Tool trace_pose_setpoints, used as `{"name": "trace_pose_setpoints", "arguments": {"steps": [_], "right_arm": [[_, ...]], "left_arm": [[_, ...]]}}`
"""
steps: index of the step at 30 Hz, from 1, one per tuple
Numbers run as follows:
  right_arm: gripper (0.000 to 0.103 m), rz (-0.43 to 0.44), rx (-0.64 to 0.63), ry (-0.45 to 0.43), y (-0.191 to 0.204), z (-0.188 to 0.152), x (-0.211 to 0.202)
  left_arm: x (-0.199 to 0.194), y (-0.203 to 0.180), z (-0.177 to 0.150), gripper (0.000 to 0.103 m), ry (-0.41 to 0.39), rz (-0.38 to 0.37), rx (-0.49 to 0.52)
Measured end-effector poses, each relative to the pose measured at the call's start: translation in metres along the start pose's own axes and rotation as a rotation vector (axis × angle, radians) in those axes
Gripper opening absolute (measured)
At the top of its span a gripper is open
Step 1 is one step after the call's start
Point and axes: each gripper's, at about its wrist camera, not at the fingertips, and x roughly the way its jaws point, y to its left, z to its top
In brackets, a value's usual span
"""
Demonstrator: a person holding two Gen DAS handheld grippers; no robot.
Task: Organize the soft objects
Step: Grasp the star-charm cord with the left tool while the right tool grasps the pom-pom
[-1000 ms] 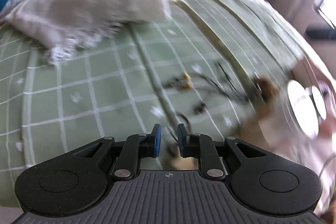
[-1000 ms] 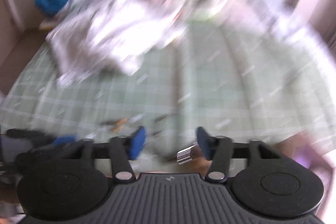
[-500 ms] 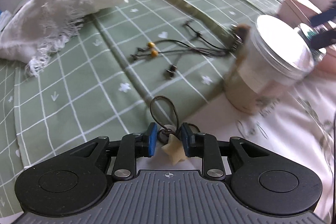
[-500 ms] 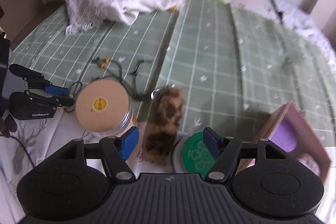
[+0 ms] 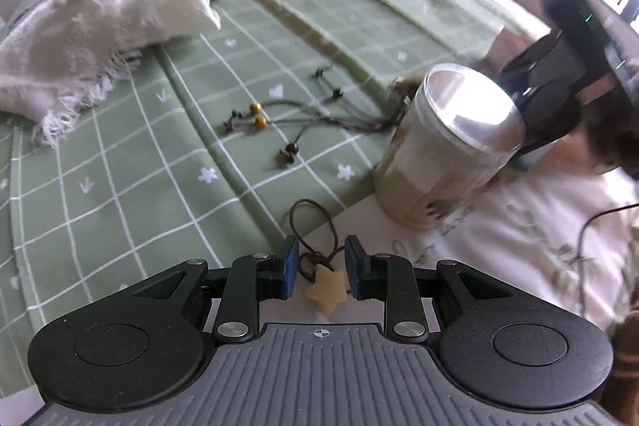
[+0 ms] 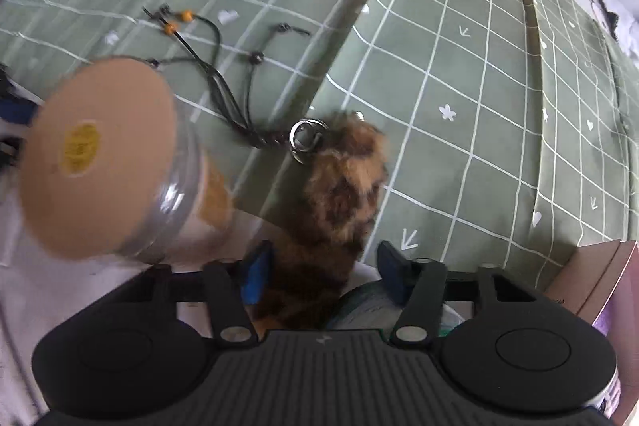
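Green checked bedding [image 5: 131, 162] carries the scene, with a white sheet [image 5: 519, 258] laid over its near edge. The left gripper [image 5: 321, 264] hangs low over that near edge; its blue pads [image 5: 289, 266] stand slightly apart, with a pale star charm [image 5: 327, 290] and its dark cord loop [image 5: 311, 226] lying between them, not visibly pinched. The right gripper [image 6: 323, 270] is spread wide around the near end of a brown furry keychain [image 6: 339, 178], whose metal ring [image 6: 305, 138] points toward the far edge; whether either pad touches the fur cannot be told. A clear jar [image 5: 443, 146] with a tan lid [image 6: 96, 158] stands just beside the keychain, toward the left. Beaded cords [image 5: 275, 118] lie loose on the bedding farther in, and a fringed white blanket [image 5: 108, 30] is heaped at the far left corner. Judged from this layout, the sorting is at an early stage: nothing appears gathered or stowed, and both small items remain to be gripped.
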Motion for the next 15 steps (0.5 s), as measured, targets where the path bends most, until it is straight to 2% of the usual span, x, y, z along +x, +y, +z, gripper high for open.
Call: {"name": "trace_pose_setpoints", "arguments": {"steps": [1, 3, 4, 6, 8, 10, 11, 15], "right_arm": [[0.033, -0.001, 0.003, -0.012, 0.002, -0.001, -0.001], [0.022, 0.000, 0.033, -0.038, 0.006, -0.003, -0.008], [0.017, -0.009, 0.046, -0.057, 0.008, -0.005, -0.015], [0.016, -0.022, 0.076, -0.096, 0.006, -0.009, -0.036], [0.015, -0.014, 0.149, -0.144, 0.001, -0.016, -0.067], [0.014, 0.009, 0.202, -0.199, -0.005, -0.026, -0.106], [0.014, 0.026, 0.220, -0.230, -0.007, -0.033, -0.128], [0.014, 0.069, 0.266, -0.332, -0.008, -0.062, -0.202]], "left_arm": [[-0.004, 0.001, -0.001, 0.028, -0.008, -0.014, -0.003], [-0.002, -0.001, -0.004, 0.028, 0.010, -0.046, -0.004], [0.002, -0.004, -0.007, 0.028, 0.027, -0.031, 0.005], [0.015, -0.013, -0.011, 0.028, 0.049, 0.018, 0.030], [0.026, -0.017, -0.014, 0.034, 0.056, 0.067, 0.041], [0.030, -0.022, -0.015, 0.034, 0.032, 0.096, 0.056], [0.030, -0.025, -0.013, 0.032, 0.017, 0.105, 0.058], [0.040, -0.026, -0.011, 0.035, -0.002, 0.088, 0.044]]}}
